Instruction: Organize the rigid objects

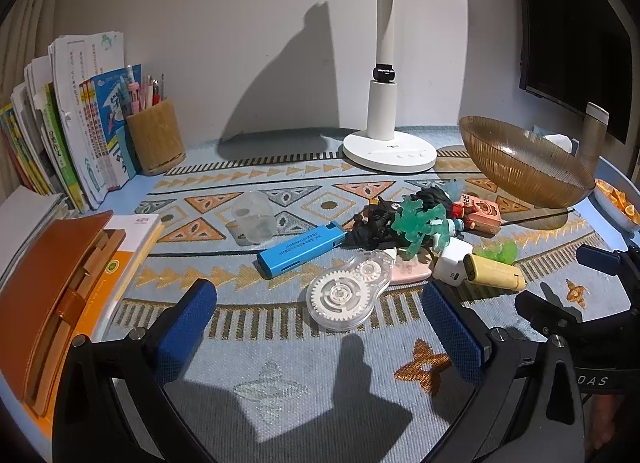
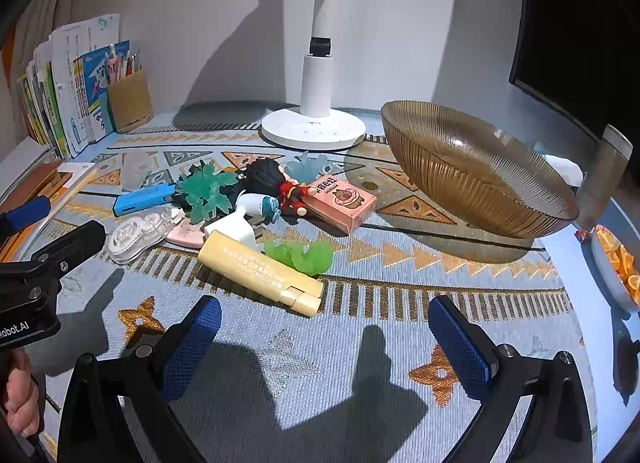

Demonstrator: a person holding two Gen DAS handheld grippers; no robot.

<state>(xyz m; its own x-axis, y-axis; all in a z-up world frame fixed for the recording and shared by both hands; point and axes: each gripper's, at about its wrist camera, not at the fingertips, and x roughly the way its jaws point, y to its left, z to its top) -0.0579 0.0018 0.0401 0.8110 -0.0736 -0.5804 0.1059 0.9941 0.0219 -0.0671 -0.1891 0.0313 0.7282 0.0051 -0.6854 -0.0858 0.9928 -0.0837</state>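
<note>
A patterned blue mat (image 2: pixel 320 383) covers the desk, lit hard so both tools throw sharp shadows on it. At twelve o'clock stands a white lamp (image 1: pixel 388 143); at ten o'clock, books (image 1: pixel 60 135) lean beside a woven pen cup (image 1: pixel 154 139). A dark monitor (image 2: pixel 580 35) fills the two o'clock corner.

The ribbed amber bowl (image 2: pixel 472 175) sits at one o'clock from the right gripper (image 2: pixel 324 339), tilted, its mouth facing the camera. At its left lies the clutter: a pink box (image 2: pixel 344 199), toy figures (image 2: pixel 272 183), then a cream lighter (image 2: pixel 260 271), its long axis running ten to four o'clock, cap end toward four. A blue lighter (image 1: pixel 300 251) lies with its axis from eight to two o'clock. A clear correction-tape dispenser (image 1: pixel 348 291) lies flat at twelve o'clock from the left gripper (image 1: pixel 320 331), narrow nose pointing to one o'clock, touching a pink piece (image 1: pixel 410 269).

Both grippers hover over bare mat, jaws spread wide, holding nothing.
</note>
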